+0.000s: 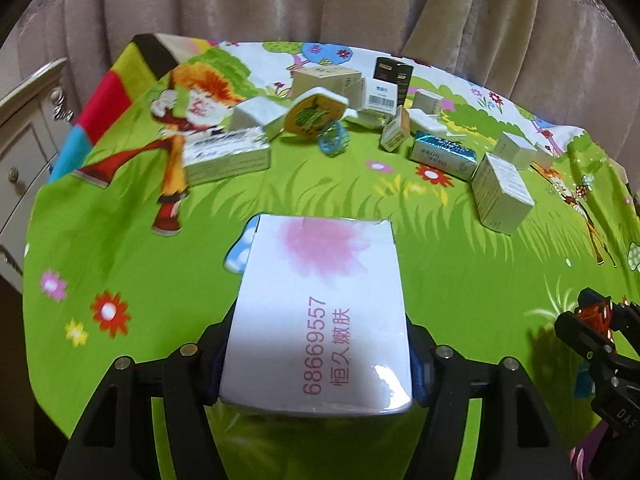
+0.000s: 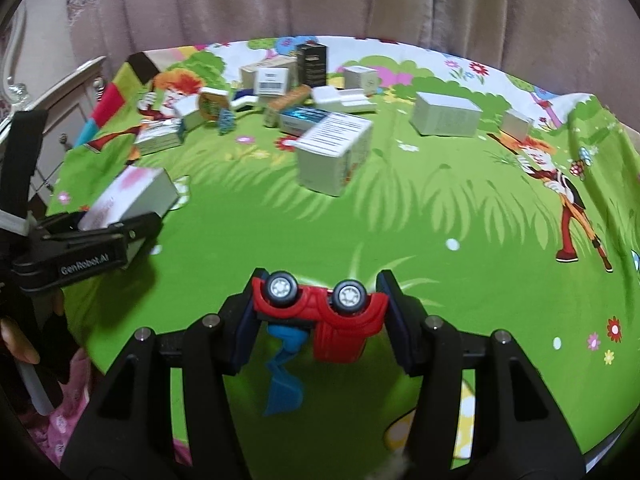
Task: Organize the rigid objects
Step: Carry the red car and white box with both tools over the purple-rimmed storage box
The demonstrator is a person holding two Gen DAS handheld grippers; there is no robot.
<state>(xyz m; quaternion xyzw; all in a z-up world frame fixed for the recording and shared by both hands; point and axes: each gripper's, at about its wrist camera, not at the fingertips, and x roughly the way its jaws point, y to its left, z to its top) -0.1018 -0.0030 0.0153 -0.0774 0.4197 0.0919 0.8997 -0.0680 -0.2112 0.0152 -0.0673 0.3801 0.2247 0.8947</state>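
Your left gripper (image 1: 316, 364) pinches the white box (image 1: 320, 316) with the pink blotch and red print, fingers pressed on both side faces. The box sits at 6 o'clock in the left wrist view, above the green cartoon tablecloth (image 1: 120, 240). In the right wrist view the same box (image 2: 132, 196) shows at 9 o'clock, held in the left gripper (image 2: 120, 236), with its far end close to the cloth; contact is unclear.

Your right gripper (image 2: 320, 312) clamps the red toy car (image 2: 320, 308), wheels up, one finger at each end of it. A blue piece (image 2: 284, 376) hangs below the car. It's at 6 o'clock in the right wrist view, over the cloth (image 2: 440, 220) near its front edge. In the left wrist view the right gripper (image 1: 596, 344) is only partly visible at 4 o'clock.

The rest of the pile sits at 12 o'clock on the cloth:
- long white carton (image 1: 226, 156) at 11 o'clock
- yellow-and-green tilted box (image 1: 316, 114)
- small blue ring-shaped item (image 1: 332, 140) just in front of it
- black box (image 1: 390, 70), upright at the back
- shiny blue pack (image 1: 444, 154)
- cream box (image 1: 502, 194) at 2 o'clock, nearest you
- broad pale box (image 2: 446, 116), well apart to the right in the right wrist view

Curtain (image 1: 320, 0) behind the table, white cabinet (image 1: 24, 120) at 9 o'clock.
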